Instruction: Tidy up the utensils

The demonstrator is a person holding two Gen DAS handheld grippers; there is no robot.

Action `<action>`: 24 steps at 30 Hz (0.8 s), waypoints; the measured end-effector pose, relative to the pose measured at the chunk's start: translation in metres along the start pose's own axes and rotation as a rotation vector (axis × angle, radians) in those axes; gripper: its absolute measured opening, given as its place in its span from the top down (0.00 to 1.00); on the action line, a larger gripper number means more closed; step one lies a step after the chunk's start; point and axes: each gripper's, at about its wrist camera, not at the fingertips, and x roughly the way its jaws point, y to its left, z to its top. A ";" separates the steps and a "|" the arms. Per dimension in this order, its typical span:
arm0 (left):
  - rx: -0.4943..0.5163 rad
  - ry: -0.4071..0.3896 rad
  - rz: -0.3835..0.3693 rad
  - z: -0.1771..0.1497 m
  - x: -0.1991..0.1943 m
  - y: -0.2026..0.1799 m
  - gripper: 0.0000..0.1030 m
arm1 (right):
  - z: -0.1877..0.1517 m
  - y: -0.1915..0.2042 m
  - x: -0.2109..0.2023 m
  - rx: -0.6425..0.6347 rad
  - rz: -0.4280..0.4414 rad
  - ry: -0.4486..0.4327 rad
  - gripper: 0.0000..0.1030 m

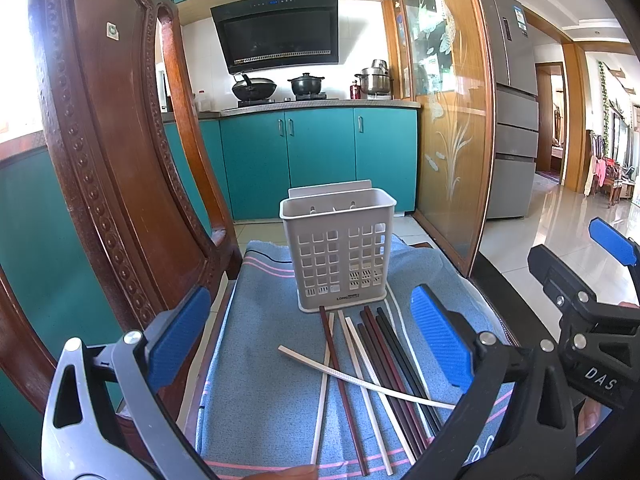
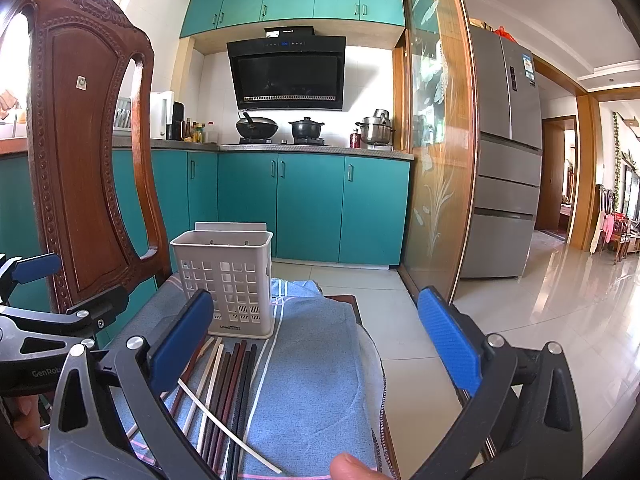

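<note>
a perforated white plastic utensil holder [image 1: 338,252] stands on the woven blue cloth [image 1: 256,344], slim square chopsticks [image 1: 372,360] in cream, maroon and black fanned just before it. left gripper [image 1: 310,344] and right gripper [image 2: 316,344] both gape wide, ribbed blue pads bare.

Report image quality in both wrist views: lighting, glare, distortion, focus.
Left wrist view: bright daylight, blown-out window at the left edge, strong fisheye bending of the chair back; holder and chopsticks sharp. Right wrist view: glare on the tiled floor, curved glass door, dark corner vignetting.
</note>
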 end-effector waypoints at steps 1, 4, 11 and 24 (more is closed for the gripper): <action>0.001 0.000 0.000 0.000 0.000 0.000 0.03 | 0.000 0.000 0.000 0.001 0.001 0.000 0.03; 0.001 0.003 0.000 -0.001 0.000 -0.001 0.03 | 0.000 0.000 0.000 -0.001 0.000 0.000 0.03; 0.027 0.176 0.047 -0.010 0.027 0.003 0.03 | 0.001 0.002 0.030 -0.098 -0.058 0.156 0.03; -0.090 0.242 0.075 -0.015 0.034 0.039 0.46 | -0.054 0.081 0.149 -0.327 0.421 0.737 0.55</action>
